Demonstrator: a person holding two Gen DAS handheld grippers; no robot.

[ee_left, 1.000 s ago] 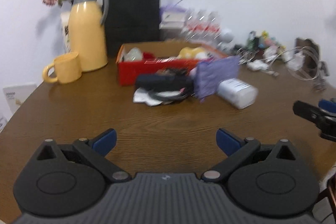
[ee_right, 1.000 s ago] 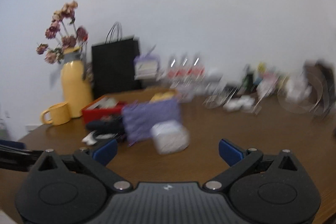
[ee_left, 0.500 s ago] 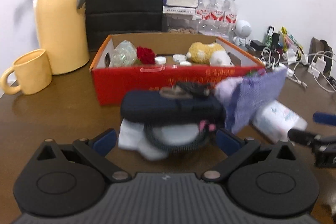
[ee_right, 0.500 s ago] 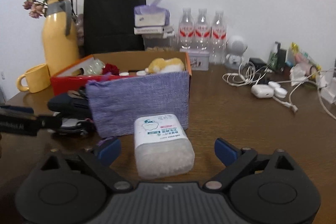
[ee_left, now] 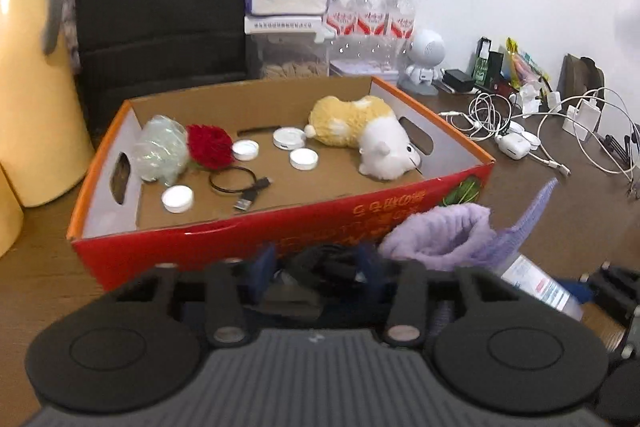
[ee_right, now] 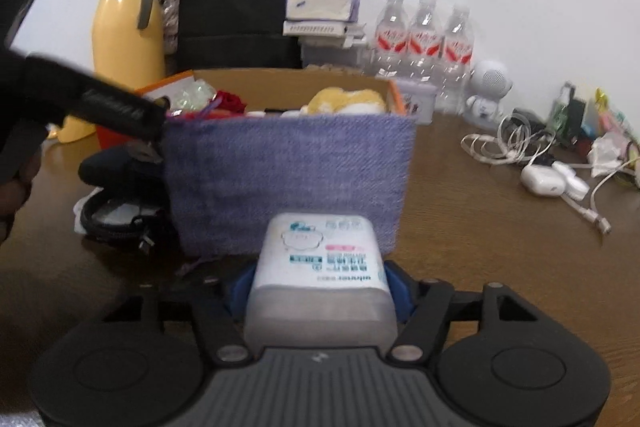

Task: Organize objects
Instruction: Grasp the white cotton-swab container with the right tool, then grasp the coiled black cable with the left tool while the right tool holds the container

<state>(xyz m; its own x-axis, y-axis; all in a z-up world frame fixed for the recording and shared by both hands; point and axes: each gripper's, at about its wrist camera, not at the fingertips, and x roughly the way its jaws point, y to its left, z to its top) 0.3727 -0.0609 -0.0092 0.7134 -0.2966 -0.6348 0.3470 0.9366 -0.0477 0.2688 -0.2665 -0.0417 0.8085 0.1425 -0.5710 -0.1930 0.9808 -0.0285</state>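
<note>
Right gripper (ee_right: 318,285): tilted down toward the table (ee_right: 480,227); jaws have just been closing, blue pads against both sides of the wipes pack (ee_right: 320,267)
Wipes pack: on the table before the purple pouch (ee_right: 288,179); long axis runs away from the camera
Left gripper (ee_left: 316,263): angled down just before the red box (ee_left: 280,231); jaws have just been closing around the black case (ee_left: 320,267); grip unclear
Black case: on the table, left of the pouch; long axis crosswise
</note>
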